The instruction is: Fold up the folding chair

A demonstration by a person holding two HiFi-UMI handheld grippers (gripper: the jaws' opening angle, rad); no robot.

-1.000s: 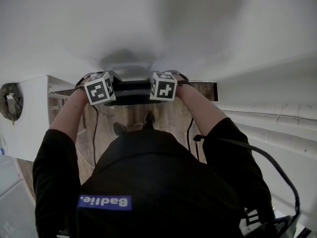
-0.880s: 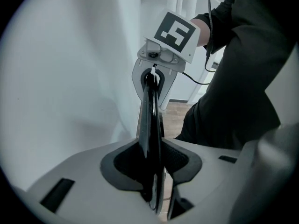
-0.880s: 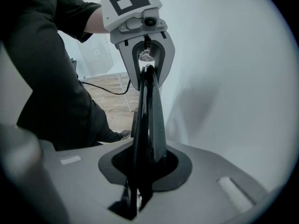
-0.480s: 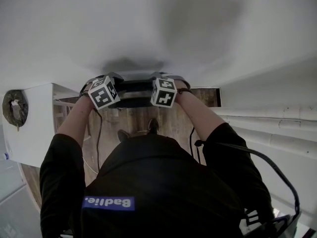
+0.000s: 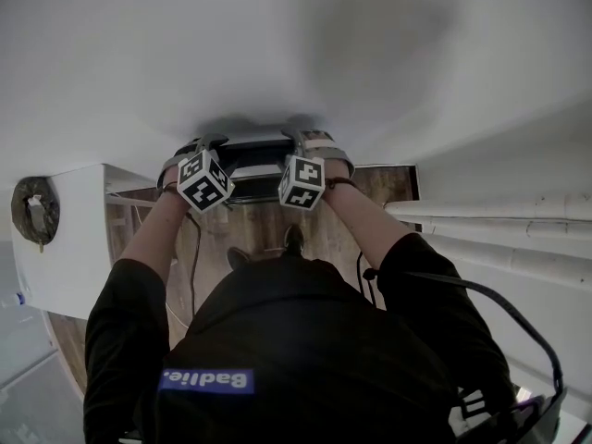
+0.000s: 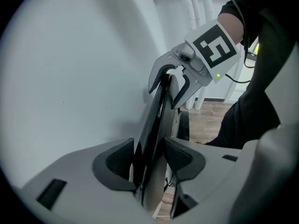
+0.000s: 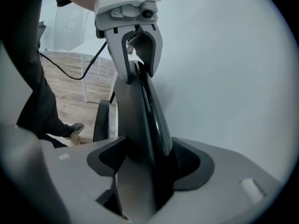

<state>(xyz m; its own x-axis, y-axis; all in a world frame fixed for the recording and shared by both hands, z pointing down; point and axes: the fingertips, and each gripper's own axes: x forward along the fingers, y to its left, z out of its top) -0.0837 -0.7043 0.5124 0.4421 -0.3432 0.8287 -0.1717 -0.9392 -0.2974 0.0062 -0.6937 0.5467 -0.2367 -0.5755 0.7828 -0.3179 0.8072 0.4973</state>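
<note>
White wall [image 5: 277,44]: the upper head view is filled by it.
Wooden floor [image 5: 259,225]: seen lower down, between the person's arms.
Folding chair [image 5: 252,163]: black, folded flat, stood upright just beside the wall; its top edge is straddled by both tongs.
Left tongs [image 6: 148,158]: jaws have just been opening and are set apart; the chair's thin edge is seen between the pads, unclamped.
Right tongs [image 7: 145,164]: jaws likewise just been opening, parted around the same edge further along.

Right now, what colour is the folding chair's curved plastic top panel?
Glossy black top panel, best in the right gripper view.
</note>
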